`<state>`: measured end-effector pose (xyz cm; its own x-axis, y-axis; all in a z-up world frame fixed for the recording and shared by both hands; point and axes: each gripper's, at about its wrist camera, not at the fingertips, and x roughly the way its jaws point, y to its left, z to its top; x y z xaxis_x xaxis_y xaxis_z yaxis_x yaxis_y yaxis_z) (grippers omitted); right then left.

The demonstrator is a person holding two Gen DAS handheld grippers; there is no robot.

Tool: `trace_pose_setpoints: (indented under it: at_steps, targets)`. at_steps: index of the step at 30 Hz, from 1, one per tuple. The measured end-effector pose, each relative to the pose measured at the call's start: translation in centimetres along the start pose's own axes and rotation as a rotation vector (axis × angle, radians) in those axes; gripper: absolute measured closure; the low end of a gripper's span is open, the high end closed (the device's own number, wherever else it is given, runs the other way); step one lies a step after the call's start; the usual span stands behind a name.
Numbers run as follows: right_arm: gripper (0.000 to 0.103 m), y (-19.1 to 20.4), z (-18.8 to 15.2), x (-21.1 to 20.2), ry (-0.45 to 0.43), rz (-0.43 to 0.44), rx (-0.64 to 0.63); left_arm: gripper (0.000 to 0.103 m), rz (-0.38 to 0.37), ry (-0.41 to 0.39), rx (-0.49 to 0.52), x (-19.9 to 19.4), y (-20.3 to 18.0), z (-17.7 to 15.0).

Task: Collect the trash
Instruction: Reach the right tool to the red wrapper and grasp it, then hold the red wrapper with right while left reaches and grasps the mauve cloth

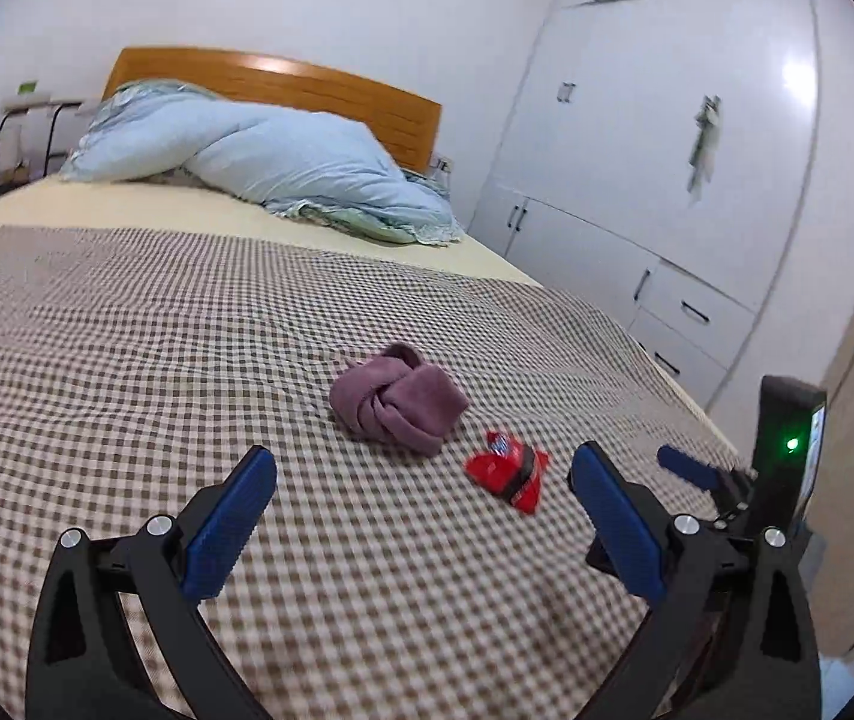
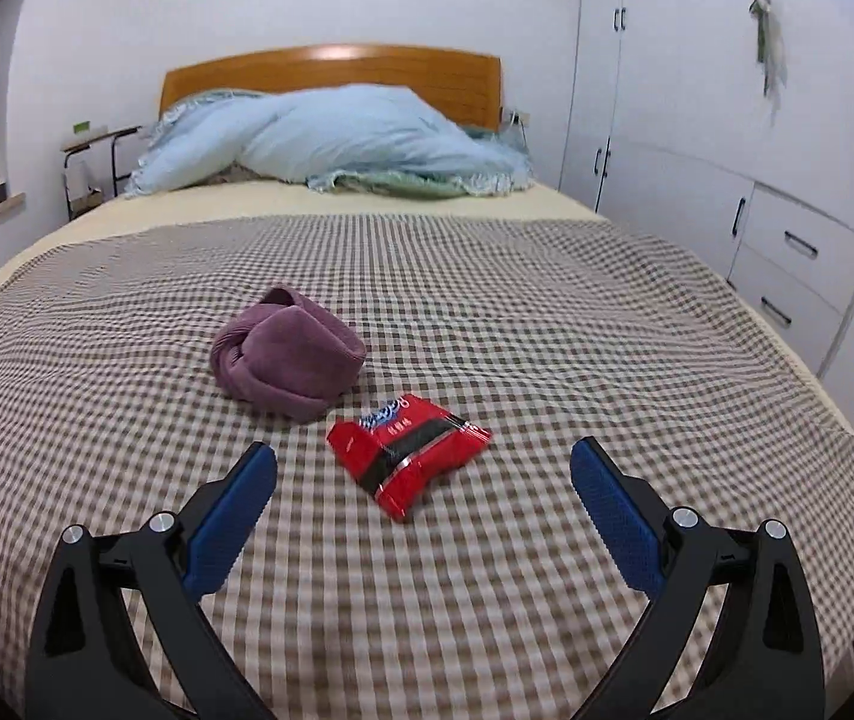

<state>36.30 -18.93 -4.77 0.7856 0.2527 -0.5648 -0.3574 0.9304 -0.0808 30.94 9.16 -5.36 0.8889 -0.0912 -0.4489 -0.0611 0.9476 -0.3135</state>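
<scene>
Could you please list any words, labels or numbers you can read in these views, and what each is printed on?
None can be read.
Red snack wrapper: white-and-blue logo and small white characters, too blurred to make out.
Green label on the bedside stand: too small to read.

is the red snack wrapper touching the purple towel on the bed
Apart. The right wrist view shows a strip of checked blanket between the red wrapper and the purple towel.

Bare checked bedspread (image 2: 487, 540) around the red wrapper (image 2: 409, 450); purple towel (image 2: 289, 354) just beside it
</scene>
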Motion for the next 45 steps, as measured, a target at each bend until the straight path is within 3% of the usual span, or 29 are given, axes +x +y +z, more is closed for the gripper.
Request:
trace_pose_setpoints:
  at_steps: [6,14,19,20,21,22,25,28,38,45]
  targets:
    - [0.009,0.5,0.8,5.2,0.125,-0.044,0.070,0.007,0.039,0.021,-0.087,2.8,2.5,0.8]
    - [0.009,0.7,0.8,9.7,0.188,-0.092,0.180,0.007,0.076,0.049,-0.094,5.5,3.7,1.0]
    - [0.009,-1.1,-0.1,12.0,0.291,-0.034,0.280,0.007,0.075,0.066,-0.089,6.8,3.1,0.5]
    - [0.021,-1.3,-0.2,11.7,0.283,-0.043,0.285,0.007,0.073,0.077,-0.082,7.1,2.9,0.3]
    - [0.049,-1.3,-0.2,11.4,0.271,-0.059,0.282,0.007,0.073,0.083,-0.077,7.2,2.8,0.2]
    - [0.049,-1.6,-0.2,11.0,0.259,-0.100,0.279,0.007,0.073,0.087,-0.071,7.2,2.7,0.1]
    - [0.052,-2.8,-0.7,10.6,0.257,-0.032,0.301,0.007,0.070,0.095,-0.059,7.4,2.4,-0.1]
    - [0.058,-4.3,-1.3,9.6,0.237,-0.019,0.339,0.007,0.057,0.107,-0.065,7.6,2.4,-0.1]
    - [0.058,-8.5,-2.6,2.2,0.040,-0.123,0.347,0.007,0.018,0.140,-0.091,8.7,0.4,0.3]
    - [0.058,-13.9,-3.0,-3.6,-0.132,-0.278,0.350,0.007,0.114,0.196,0.092,13.1,-2.3,0.9]
